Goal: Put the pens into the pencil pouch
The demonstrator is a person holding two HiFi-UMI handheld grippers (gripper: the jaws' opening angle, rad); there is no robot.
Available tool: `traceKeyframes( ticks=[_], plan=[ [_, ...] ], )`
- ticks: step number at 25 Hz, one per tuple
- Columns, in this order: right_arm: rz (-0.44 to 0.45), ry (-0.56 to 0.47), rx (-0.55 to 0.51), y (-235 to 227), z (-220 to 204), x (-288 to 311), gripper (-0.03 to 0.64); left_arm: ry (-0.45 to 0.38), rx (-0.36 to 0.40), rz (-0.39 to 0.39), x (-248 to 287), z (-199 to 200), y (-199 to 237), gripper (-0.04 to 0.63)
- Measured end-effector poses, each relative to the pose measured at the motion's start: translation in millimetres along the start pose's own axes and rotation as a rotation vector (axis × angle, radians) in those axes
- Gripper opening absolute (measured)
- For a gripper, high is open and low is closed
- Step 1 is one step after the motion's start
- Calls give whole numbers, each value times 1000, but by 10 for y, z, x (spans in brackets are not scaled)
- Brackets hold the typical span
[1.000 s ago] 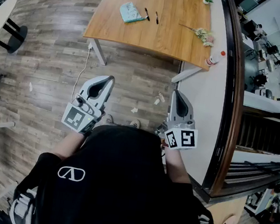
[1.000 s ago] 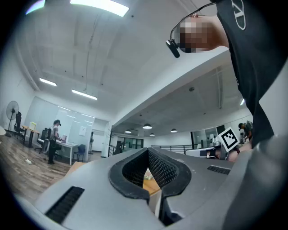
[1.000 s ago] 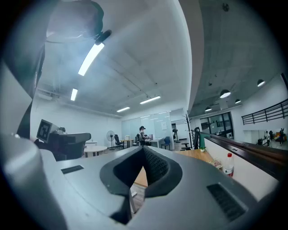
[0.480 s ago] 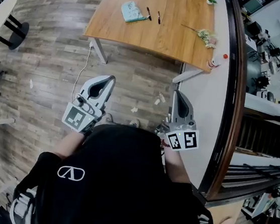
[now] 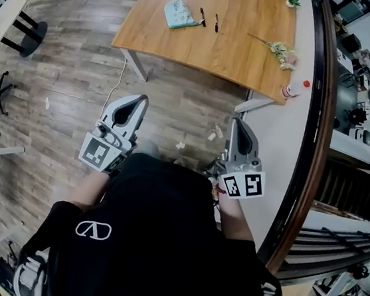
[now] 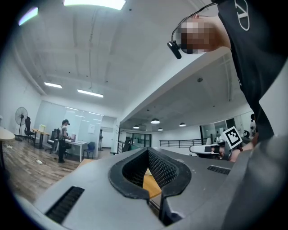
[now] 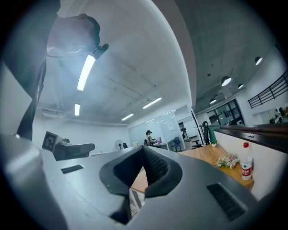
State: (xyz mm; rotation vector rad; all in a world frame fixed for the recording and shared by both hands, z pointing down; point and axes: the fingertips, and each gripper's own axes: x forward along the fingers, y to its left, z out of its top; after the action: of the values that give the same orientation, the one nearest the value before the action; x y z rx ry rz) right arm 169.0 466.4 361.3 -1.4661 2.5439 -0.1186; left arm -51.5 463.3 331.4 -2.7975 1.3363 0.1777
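Strip lights (image 7: pixel 85 72) are glowing overhead while a wooden table (image 5: pixel 244 47) is standing on plank floor (image 5: pixel 66 82) beside a curved white ledge (image 5: pixel 280 162), a round table (image 5: pixel 0 21) sitting left.

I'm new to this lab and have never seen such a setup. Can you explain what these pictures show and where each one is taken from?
There is no robot here. A person holds a grey hand-held clamp in each hand: the left gripper and the right gripper. The head view comes from a camera on the person's head, looking steeply down past the black shirt. The other two views come from cameras riding on each gripper, looking along its jaws into the room. Both pairs of jaws are shut and hold nothing. Ahead stands a wooden table, apart from the grippers. On it lie a light blue pouch, two dark pens beside it, and a small bunch of flowers. A bottle with a red cap stands at its corner.
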Motion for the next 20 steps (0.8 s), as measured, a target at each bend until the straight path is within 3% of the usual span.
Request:
traceKeyframes(
  ticks=[4, 8, 15, 20],
  plan=[
    [23, 22, 23, -226, -168, 423, -2, 24, -8, 37, 282, -139, 347, 3],
    [18, 16, -6, -532, -180, 1048, -2, 20, 34, 38, 771, -257, 879, 3],
    [-64, -3, -85, -956, -5, 2453, -2, -35, 71, -29, 1872, -209, 2176, 3],
    [-124, 13, -123, -1187, 81, 3494, -2, -11, 56, -108, 2547, -291, 3013, 2]
  ],
)
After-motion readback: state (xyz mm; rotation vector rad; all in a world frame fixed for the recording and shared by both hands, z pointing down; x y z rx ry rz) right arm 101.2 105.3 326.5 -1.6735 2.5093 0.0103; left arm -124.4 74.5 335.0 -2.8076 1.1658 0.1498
